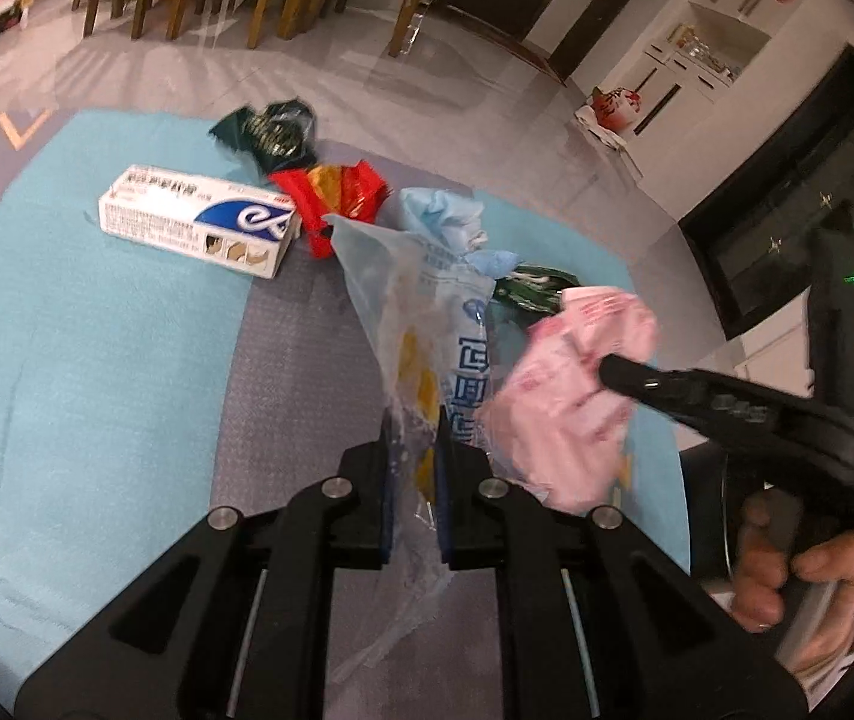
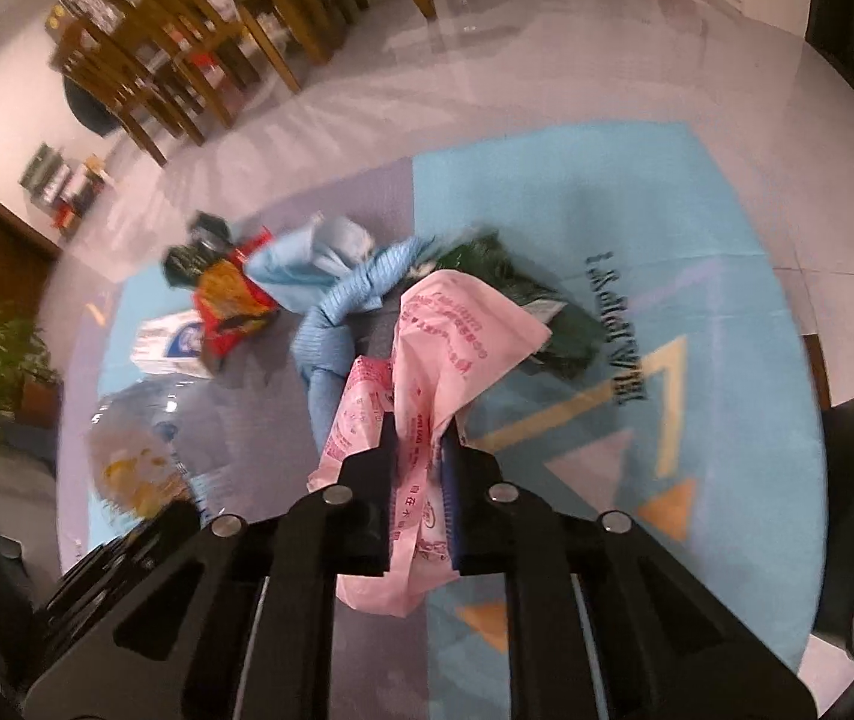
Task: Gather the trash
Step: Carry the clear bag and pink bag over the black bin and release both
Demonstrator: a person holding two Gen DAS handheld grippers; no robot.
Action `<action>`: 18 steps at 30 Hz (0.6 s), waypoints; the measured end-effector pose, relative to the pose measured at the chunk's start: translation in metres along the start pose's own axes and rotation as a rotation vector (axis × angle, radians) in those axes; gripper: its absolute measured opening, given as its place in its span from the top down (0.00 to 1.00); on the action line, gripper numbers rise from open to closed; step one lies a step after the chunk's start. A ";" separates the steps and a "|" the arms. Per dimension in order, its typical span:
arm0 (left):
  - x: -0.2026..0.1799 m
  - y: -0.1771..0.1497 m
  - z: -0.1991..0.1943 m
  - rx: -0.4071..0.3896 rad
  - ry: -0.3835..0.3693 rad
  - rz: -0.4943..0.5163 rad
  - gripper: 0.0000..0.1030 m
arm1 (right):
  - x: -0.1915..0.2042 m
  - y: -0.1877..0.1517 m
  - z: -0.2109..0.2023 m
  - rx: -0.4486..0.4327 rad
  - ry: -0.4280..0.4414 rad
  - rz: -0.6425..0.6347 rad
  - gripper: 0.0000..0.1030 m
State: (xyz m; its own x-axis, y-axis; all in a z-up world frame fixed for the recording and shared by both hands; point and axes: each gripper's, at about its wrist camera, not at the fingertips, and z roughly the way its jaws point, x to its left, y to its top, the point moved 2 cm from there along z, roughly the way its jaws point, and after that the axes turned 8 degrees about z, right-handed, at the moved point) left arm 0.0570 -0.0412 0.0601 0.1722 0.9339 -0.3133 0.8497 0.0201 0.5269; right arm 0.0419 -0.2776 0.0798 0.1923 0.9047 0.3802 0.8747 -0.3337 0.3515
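Your left claw [image 1: 413, 420] is pinching the clear plastic bag with blue print and yellow patches [image 1: 420, 312] — the film runs up between both pads and fans out above them. Your right claw [image 2: 420, 438] is clamped on the crumpled pink plastic bag with red print [image 2: 457, 324]; in the left wrist view the same pink bag [image 1: 571, 396] hangs from its black tip, just right of the clear bag.

The remaining trash lies on the light blue and grey floor mat [image 1: 96, 360]: a white cardboard box with a blue swoosh [image 1: 198, 219] at the left, a red and gold foil wrapper [image 1: 336, 195] touching its right end, a dark green wrapper [image 1: 270, 129] behind that, a crumpled pale blue cloth [image 1: 445, 216] — and a second dark green wrapper [image 1: 532, 288] beside the pink bag.

Your hand [image 1: 799, 570] grips the right handle.
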 end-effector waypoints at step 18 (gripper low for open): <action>-0.178 0.022 -0.034 -0.122 -0.146 0.228 0.89 | -0.119 0.010 -0.202 -0.488 -0.111 0.164 0.86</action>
State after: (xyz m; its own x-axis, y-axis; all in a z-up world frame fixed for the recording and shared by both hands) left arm 0.0282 -0.1946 0.1538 0.4293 0.8582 -0.2814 0.7164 -0.1338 0.6847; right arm -0.0622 -0.4422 0.2104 0.3783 0.8439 0.3805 0.5255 -0.5342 0.6622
